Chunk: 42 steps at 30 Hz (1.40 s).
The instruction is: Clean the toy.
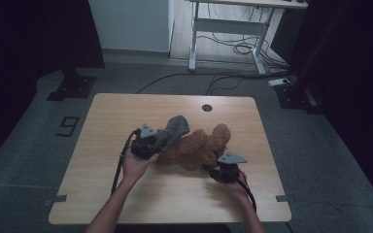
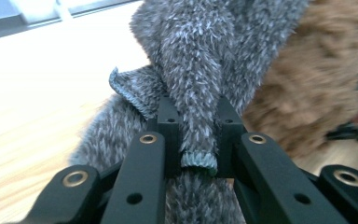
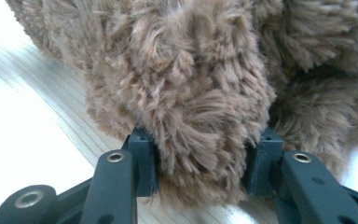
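Note:
A brown plush toy (image 1: 201, 144) lies in the middle of the wooden table (image 1: 116, 116). A grey fuzzy knit cloth (image 1: 176, 127) rests against its left side, partly lifted. My left gripper (image 1: 160, 143) is at the cloth's left end. In the left gripper view it (image 2: 198, 140) is shut on a fold of the grey cloth (image 2: 191, 70), whose hem pokes out between the jaws, with the plush toy (image 2: 317, 84) behind on the right. My right gripper (image 1: 214, 164) is at the toy's near right side. Up close it (image 3: 205, 163) is shut on a thick furry limb of the plush toy (image 3: 196, 93).
A round cable hole (image 1: 207, 108) sits near the table's far edge. Beyond the table are a white desk frame (image 1: 226, 26), floor cables (image 1: 233, 48) and black stand bases (image 1: 73, 88). Bare tabletop lies left of and in front of the toy.

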{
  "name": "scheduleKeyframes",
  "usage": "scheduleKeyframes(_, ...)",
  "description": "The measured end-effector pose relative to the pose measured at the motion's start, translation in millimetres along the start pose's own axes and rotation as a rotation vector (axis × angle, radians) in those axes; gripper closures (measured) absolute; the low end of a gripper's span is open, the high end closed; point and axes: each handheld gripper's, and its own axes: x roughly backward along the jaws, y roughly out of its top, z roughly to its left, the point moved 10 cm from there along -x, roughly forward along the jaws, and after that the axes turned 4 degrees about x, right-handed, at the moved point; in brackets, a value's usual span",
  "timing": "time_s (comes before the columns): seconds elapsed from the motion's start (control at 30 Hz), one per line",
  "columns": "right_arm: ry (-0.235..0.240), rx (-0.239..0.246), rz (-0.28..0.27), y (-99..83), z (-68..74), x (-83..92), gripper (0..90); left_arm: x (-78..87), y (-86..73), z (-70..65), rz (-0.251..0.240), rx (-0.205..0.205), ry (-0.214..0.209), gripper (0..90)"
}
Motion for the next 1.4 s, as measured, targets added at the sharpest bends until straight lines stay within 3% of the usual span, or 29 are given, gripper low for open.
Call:
scheduleKeyframes(0.3,0.006,0.007,0.003,-0.6,1.4,-0.1,55.6,9.0,-27.7,41.4,0.012,0.095,0.042,77.2)
scheduleKeyframes(0.47,0.011,0.004,0.001,-1.1,0.7,0.1,55.6,6.5,-52.3,62.4,0.068,0.155,0.044,77.2)
scheduleKeyframes(0.53,0.014,0.002,-0.003,-0.9,0.4,-0.2,55.6,-0.8,-62.9,63.0,0.088,0.175,0.011,77.2)
scheduleKeyframes(0.6,0.015,0.006,-0.006,-0.4,0.5,-0.5,55.6,-10.8,-68.5,54.9,0.09,0.159,-0.017,77.2)
scheduleKeyframes(0.73,0.012,0.002,-0.007,-0.2,-0.4,-0.8,55.6,-25.7,-70.9,44.1,0.089,0.136,-0.002,77.6)
scheduleKeyframes(0.93,0.004,-0.009,0.004,3.3,-8.6,-4.7,55.8,-43.9,-84.5,50.7,0.178,0.119,0.035,77.5)
scheduleKeyframes(1.03,0.007,-0.01,0.006,3.5,-10.2,-5.4,55.7,-45.6,-87.5,51.2,0.183,0.13,0.027,77.3)
scheduleKeyframes(1.17,0.008,-0.01,0.008,3.8,-11.4,-5.5,55.7,-34.1,-81.6,56.5,0.169,0.148,0.029,77.0)
scheduleKeyframes(1.3,0.004,-0.001,0.01,4.9,-11.9,-5.6,55.7,-2.3,-47.9,60.0,0.045,0.166,0.017,77.1)
scheduleKeyframes(1.4,-0.016,0.006,0.01,7.3,-14.8,-9.3,56.0,19.2,-7.9,48.8,-0.026,0.089,0.036,77.0)
